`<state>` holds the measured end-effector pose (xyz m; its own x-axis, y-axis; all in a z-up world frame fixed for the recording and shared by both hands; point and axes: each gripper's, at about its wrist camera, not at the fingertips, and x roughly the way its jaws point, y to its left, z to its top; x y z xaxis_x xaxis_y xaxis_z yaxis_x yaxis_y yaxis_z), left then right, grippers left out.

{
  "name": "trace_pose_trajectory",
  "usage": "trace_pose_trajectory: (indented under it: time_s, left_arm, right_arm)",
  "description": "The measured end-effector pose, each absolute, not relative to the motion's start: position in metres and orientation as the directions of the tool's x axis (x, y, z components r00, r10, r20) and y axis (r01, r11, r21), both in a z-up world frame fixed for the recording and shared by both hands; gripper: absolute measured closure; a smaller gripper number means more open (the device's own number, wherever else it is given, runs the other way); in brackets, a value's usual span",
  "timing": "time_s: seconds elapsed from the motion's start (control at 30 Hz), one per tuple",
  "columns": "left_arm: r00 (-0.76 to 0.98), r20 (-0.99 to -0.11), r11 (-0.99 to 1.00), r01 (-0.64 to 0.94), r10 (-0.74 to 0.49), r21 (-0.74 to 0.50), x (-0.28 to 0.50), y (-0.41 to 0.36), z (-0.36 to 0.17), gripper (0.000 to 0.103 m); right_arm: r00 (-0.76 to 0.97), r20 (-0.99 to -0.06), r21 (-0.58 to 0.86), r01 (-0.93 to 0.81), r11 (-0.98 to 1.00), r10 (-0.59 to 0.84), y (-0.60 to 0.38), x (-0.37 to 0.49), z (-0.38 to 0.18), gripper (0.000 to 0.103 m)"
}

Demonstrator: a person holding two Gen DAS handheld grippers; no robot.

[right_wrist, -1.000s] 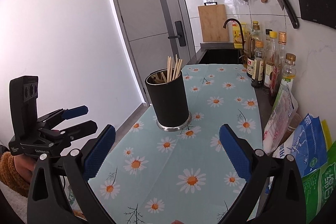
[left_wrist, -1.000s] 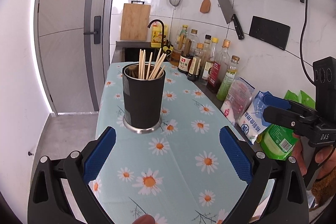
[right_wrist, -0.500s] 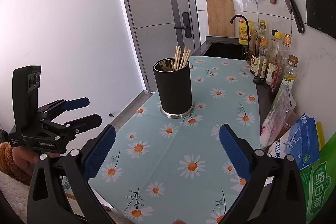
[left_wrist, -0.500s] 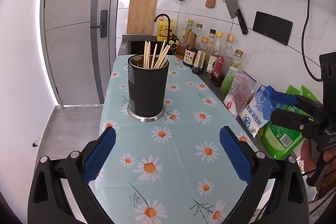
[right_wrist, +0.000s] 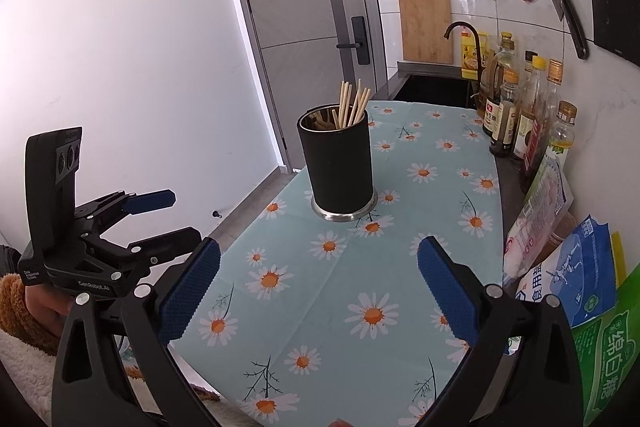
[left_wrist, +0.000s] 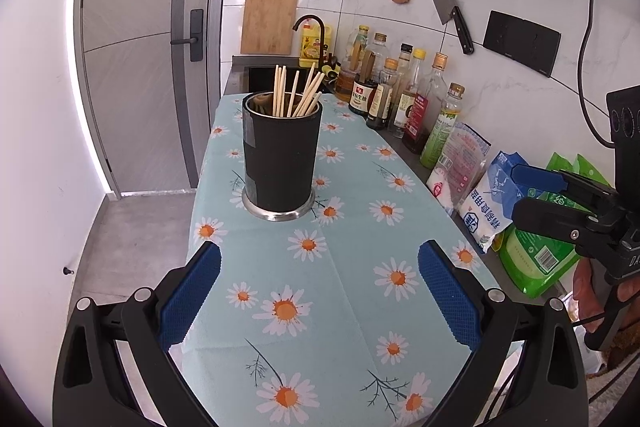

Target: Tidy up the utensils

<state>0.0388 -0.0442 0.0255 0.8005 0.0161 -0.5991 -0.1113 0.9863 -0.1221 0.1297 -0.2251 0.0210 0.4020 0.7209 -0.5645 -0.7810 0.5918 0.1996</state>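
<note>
A black cylindrical utensil holder with a steel base stands upright on the daisy-print tablecloth. Several wooden chopsticks stick out of it. My left gripper is open, well short of the holder, with nothing between its blue pads; the right wrist view shows it at the left. My right gripper is open and empty too, seen at the right edge of the left wrist view, beside the food bags.
Bottles of oil and sauce line the tiled wall on the right. Bags of salt and sugar sit nearer. A sink with a dark tap and a cutting board lie behind. The floor drops off on the left.
Both grippers have drawn back and risen from the holder, which now looks smaller and farther off. More tablecloth shows in front. Both stay open and empty.
</note>
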Motion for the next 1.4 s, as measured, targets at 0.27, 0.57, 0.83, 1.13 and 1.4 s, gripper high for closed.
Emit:
trace_pose_trajectory:
  time_s: [0.27, 0.57, 0.83, 1.13, 1.4]
  left_arm:
    - [0.794, -0.607, 0.987, -0.114, 0.021, -0.115, 0.041, -0.0434, 0.0252, 0.006]
    - [0.786, -0.619, 0.987, -0.108, 0.01, -0.121, 0.0452, -0.0425, 0.0232, 0.006]
    - [0.778, -0.628, 0.986, -0.104, -0.001, -0.13, 0.0475, -0.0435, 0.0212, 0.006]
    - [0.773, -0.634, 0.988, -0.097, -0.001, -0.12, 0.0477, -0.0462, 0.0203, 0.006]
    - [0.774, -0.633, 0.986, -0.105, -0.004, -0.133, 0.0469, -0.0438, 0.0205, 0.006]
  right_arm:
    - [0.398, -0.565, 0.203, -0.782, 0.59, 0.723, -0.2248, 0.13, 0.0208, 0.005]
    - [0.396, -0.574, 0.206, -0.778, 0.594, 0.717, -0.2216, 0.1308, 0.0191, 0.005]
    - [0.393, -0.58, 0.21, -0.774, 0.597, 0.714, -0.2204, 0.1322, 0.0177, 0.005]
    - [0.385, -0.592, 0.203, -0.778, 0.594, 0.708, -0.2179, 0.1335, 0.0157, 0.005]
    - [0.389, -0.591, 0.211, -0.771, 0.601, 0.707, -0.2207, 0.1347, 0.0136, 0.005]
